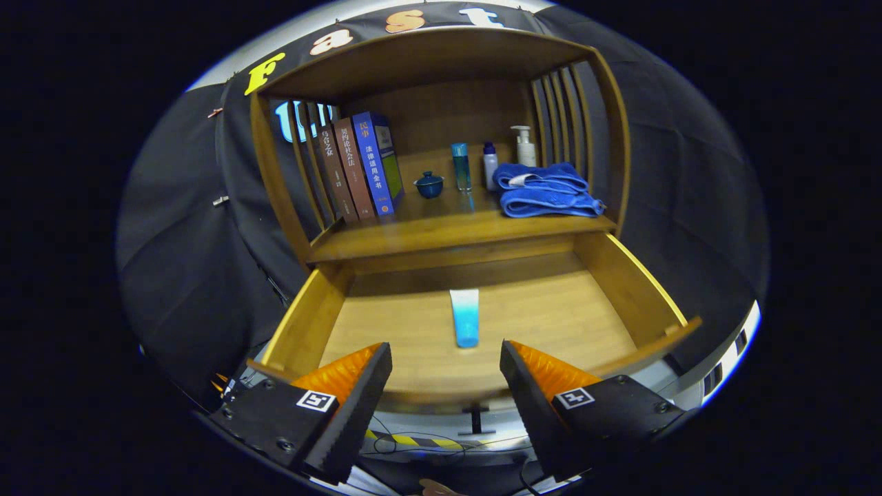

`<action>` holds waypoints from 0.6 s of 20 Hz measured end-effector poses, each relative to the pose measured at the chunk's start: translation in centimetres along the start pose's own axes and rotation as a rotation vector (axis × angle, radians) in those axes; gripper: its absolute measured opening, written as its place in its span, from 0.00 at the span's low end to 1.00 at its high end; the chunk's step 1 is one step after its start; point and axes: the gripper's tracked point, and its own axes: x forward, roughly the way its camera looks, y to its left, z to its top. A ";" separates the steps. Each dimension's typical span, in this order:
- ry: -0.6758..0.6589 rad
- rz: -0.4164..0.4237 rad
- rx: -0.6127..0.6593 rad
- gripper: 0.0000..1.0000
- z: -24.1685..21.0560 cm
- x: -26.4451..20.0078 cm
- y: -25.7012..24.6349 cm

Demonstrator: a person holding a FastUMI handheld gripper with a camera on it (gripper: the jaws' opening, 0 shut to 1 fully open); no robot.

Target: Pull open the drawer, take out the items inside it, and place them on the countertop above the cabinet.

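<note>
Inside the drawer, pulled fully out, the blue tube lies mid-floor, just ahead of the tool, fingers wide apart w/ nothing held. Opening's done; pickup's next, I'd say: drop in, straddle tube, close, then lift to worktop above the drawer.

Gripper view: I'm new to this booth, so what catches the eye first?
The drawer stands pulled open, with a blue tube lying on its floor just beyond the open hand-held gripper. On the countertop above sit folded blue towels and upright books.
</note>
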 end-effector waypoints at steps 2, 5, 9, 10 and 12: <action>0.086 -0.035 -0.005 1.00 0.6 2.9 -0.8; 0.219 -0.055 -0.005 1.00 0.0 7.2 -1.5; 0.394 -0.115 -0.006 1.00 -2.1 12.2 -2.9; 0.435 -0.123 -0.011 1.00 -2.6 13.2 -3.1; 0.555 -0.148 -0.020 1.00 -4.2 13.6 -3.4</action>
